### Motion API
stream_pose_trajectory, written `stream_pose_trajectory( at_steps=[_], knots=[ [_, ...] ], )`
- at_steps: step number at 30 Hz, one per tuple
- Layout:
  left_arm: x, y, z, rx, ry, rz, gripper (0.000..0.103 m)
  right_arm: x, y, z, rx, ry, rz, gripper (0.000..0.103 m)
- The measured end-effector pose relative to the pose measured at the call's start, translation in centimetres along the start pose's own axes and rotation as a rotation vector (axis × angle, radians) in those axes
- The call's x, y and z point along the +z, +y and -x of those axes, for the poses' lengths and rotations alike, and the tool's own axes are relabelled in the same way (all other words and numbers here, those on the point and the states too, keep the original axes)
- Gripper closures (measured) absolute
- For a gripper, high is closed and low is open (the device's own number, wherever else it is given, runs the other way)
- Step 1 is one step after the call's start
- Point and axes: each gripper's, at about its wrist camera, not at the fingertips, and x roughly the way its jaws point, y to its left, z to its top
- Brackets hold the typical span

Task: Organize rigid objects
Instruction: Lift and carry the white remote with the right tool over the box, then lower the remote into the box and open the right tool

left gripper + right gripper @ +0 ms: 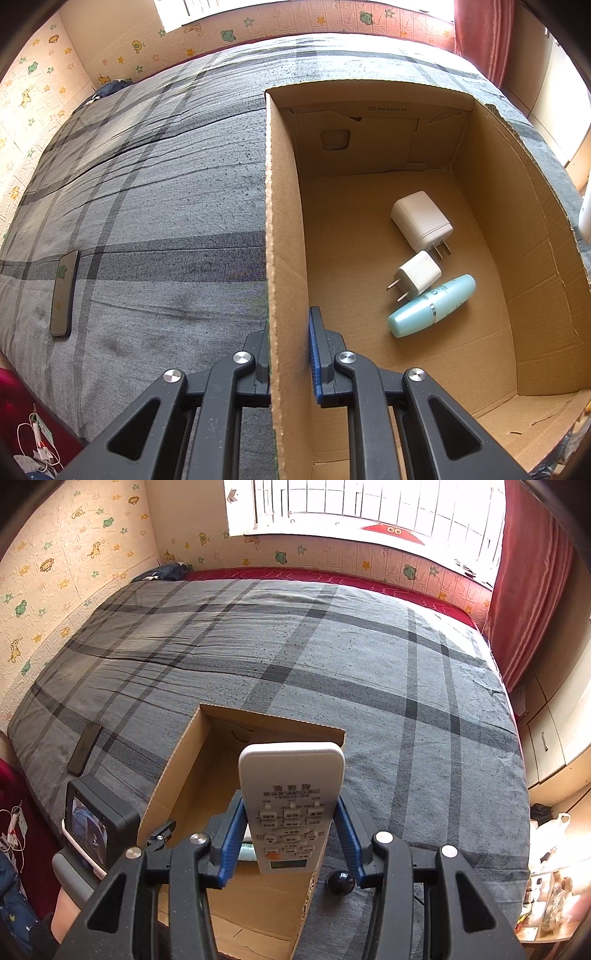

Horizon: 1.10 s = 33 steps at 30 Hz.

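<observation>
A white remote control (pixel 291 794) with grey buttons hangs above the open cardboard box (pixel 184 775). My right gripper (pixel 291 803) is shut on it, the blue pads pressing its two long sides. In the left wrist view my left gripper (pixel 290 332) is shut on the box's left wall (pixel 282 221), with one finger outside and the blue pad (pixel 316 354) inside. On the box floor lie a large white charger (pixel 421 219), a small white charger (pixel 419 275) and a teal bottle (pixel 432 306).
The box stands on a bed with a grey plaid cover (pixel 332 664). A dark phone (pixel 63 293) lies on the cover left of the box. A small black ball (pixel 341 882) sits on the cover beside the box's right wall. Walls and a red curtain (pixel 528 590) ring the bed.
</observation>
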Motion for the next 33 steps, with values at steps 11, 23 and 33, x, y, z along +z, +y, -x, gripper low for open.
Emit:
stream_pose_trajectory(
  at_steps=[11,23,33],
  knots=[
    [0.0,-0.1,0.0,-0.003,0.0,0.002,0.088,-0.5,2.1,-5.1,0.008,0.096,0.037,0.054],
    [0.0,0.0,0.0,-0.006,-0.001,0.003,0.088,-1.3,3.0,-11.8,-0.022,0.224,0.062,0.054],
    [-0.1,0.0,-0.1,-0.007,-0.001,0.003,0.088,-1.1,3.9,-15.4,-0.015,0.29,0.071,0.054]
  ],
)
